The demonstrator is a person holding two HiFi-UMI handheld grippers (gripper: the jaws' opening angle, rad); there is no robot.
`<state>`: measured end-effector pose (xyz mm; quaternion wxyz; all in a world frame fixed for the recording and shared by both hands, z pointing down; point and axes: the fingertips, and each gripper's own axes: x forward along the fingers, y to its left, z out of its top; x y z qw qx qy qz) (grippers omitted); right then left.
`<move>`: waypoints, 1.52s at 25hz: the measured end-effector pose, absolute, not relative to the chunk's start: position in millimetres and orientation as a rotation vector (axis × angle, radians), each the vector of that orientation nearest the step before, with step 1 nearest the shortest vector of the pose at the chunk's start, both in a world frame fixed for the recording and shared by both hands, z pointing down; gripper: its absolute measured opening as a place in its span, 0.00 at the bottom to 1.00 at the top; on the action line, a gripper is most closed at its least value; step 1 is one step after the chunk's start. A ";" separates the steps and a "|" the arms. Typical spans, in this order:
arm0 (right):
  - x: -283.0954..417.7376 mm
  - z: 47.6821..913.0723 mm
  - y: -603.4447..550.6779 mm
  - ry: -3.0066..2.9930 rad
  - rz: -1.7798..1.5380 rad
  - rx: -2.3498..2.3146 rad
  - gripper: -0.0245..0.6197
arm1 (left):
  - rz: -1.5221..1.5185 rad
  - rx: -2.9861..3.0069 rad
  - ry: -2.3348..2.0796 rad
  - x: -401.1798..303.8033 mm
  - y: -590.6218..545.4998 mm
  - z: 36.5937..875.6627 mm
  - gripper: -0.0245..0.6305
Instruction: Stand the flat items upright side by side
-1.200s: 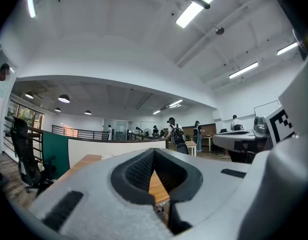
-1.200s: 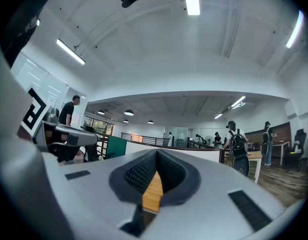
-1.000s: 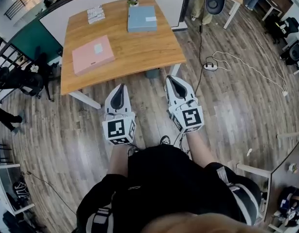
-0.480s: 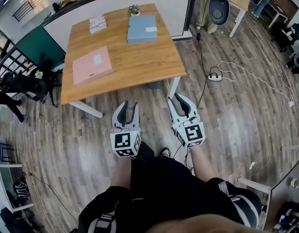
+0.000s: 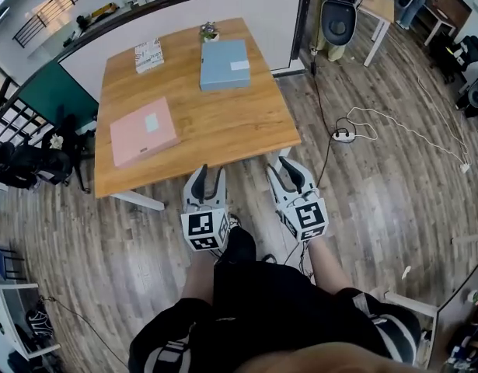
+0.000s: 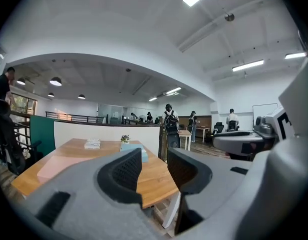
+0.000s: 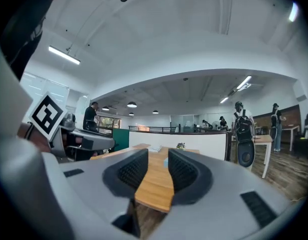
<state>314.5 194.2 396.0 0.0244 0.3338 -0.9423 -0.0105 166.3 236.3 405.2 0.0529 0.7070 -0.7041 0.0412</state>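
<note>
Approach phase, both tools short of the table (image 5: pixel 223 123). Left gripper (image 5: pixel 210 174) and right gripper (image 5: pixel 283 169) have jaws partly apart, just been opening, nothing between them. Pink folder (image 5: pixel 143 130) lies flat at 10 o'clock from the person and blue folder (image 5: pixel 224 64) flat at 12, well apart. I'd pinch each by an edge, tip it up, and bring them together mid-table. Watch the booklet stack (image 5: pixel 148 54) and small plant (image 5: pixel 208 30) at the far edge, and the floor cable (image 5: pixel 341 136) at 2.

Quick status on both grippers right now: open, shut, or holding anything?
Left gripper: open, jaws have just been opening, nothing between them.
Right gripper: open, jaws have just been opening, nothing between them.
</note>
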 end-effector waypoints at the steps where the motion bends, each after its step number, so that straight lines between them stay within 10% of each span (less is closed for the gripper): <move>1: 307.0 392.5 181.4 -2.926 -0.029 1.039 0.22 | 0.111 2.159 -2.139 158.3 222.1 401.5 0.29; 38: 158.1 397.1 -237.4 -2.879 0.161 1.012 0.32 | 0.156 2.034 -2.061 -42.7 -162.1 412.1 0.30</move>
